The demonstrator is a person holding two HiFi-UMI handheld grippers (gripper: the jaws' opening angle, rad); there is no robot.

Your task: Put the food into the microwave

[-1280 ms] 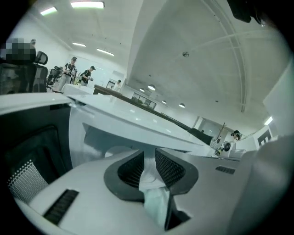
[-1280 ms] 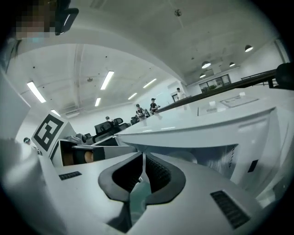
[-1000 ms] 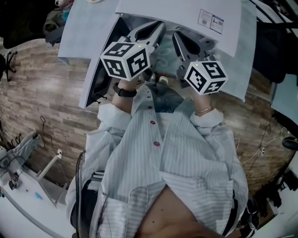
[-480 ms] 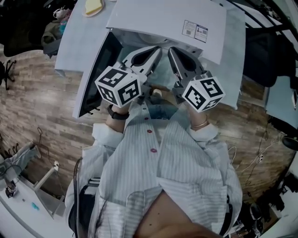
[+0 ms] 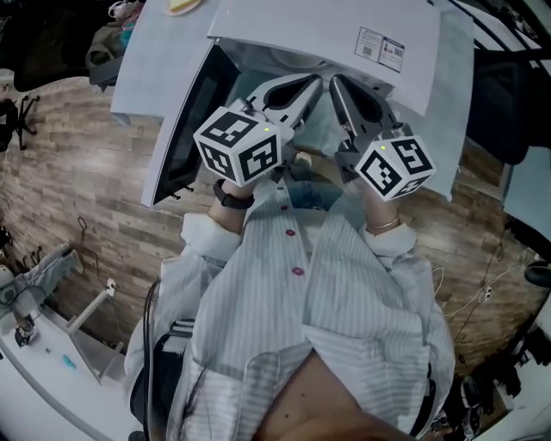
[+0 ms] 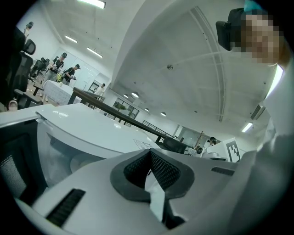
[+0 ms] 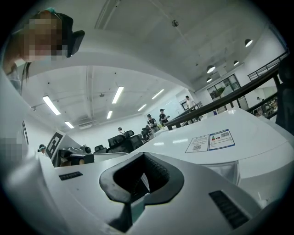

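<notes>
So the only food I can spot is a yellowish piece of food [image 5: 182,5], cut off by the top edge of the head view. It sits on the white table [image 5: 145,60] to the left of the white boxy microwave [image 5: 327,30]. That puts it well apart from both tools and outside the oven. There's something pale and round low in the cavity in the left gripper view, but I can't tell what it is.

The left gripper [image 5: 314,83] and the right gripper [image 5: 338,83] are side by side, just in front of the microwave's open front. They point roughly level at it, and their tips angle in until they're nearly touching each other. Both have their jaws pressed together with nothing between them, and each gripper's own view shows the ribbed pads meeting at the tip. The dark-glass door [image 5: 185,129] hangs swung out to the left, just beside the left gripper.

Both forearms reach forward out of a pale striped shirt [image 5: 301,301]. There's a black watch [image 5: 228,195] on the left wrist and a thin bracelet [image 5: 384,225] on the right.

Count:
- two grippers
- two marker cubes: the left gripper's marker cube [image 5: 239,146] and the right gripper's marker cube [image 5: 396,168]
- one microwave
- one door
- one visible piece of food
</notes>
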